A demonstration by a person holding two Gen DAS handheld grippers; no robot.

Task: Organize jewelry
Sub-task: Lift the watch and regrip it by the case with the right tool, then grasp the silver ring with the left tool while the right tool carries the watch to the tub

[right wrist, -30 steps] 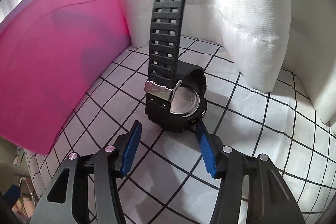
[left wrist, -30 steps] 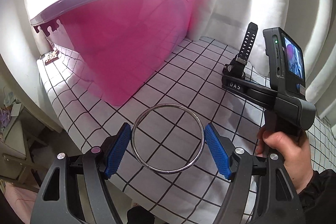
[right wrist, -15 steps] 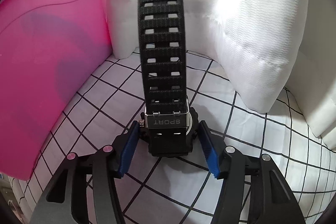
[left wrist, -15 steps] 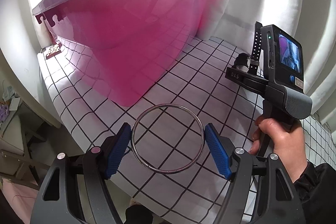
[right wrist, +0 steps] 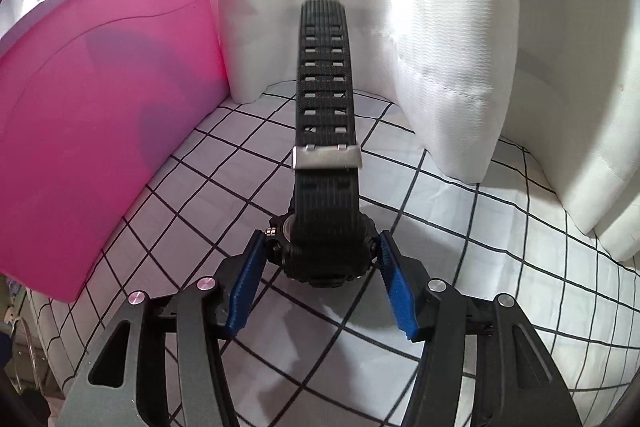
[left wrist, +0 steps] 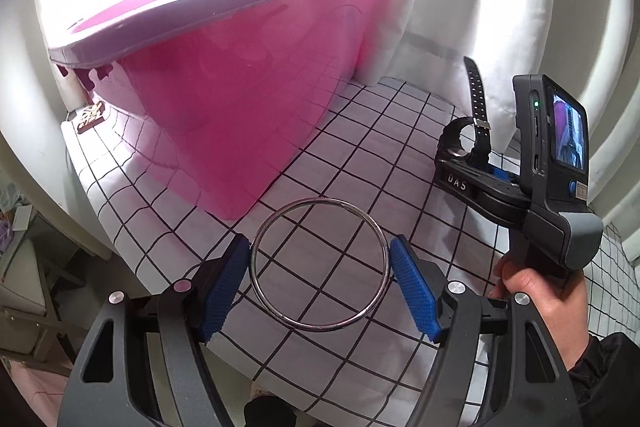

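My left gripper is shut on a thin silver bangle, held level above the checked cloth near the table's front edge. My right gripper is shut on the case of a black sport watch, whose strap stands upright with a silver buckle. The watch and the right gripper's fingers show at the right of the left wrist view. A pink plastic bin stands at the back left, seen also in the right wrist view.
The table wears a white cloth with a black grid. White curtains hang behind it. A small patterned object lies at the far left by the bin. Furniture stands below the table's left edge.
My right gripper moved forward around the watch and closed on its case, lifting it slightly. My left gripper kept hold of the bangle and rose a little toward the bin.
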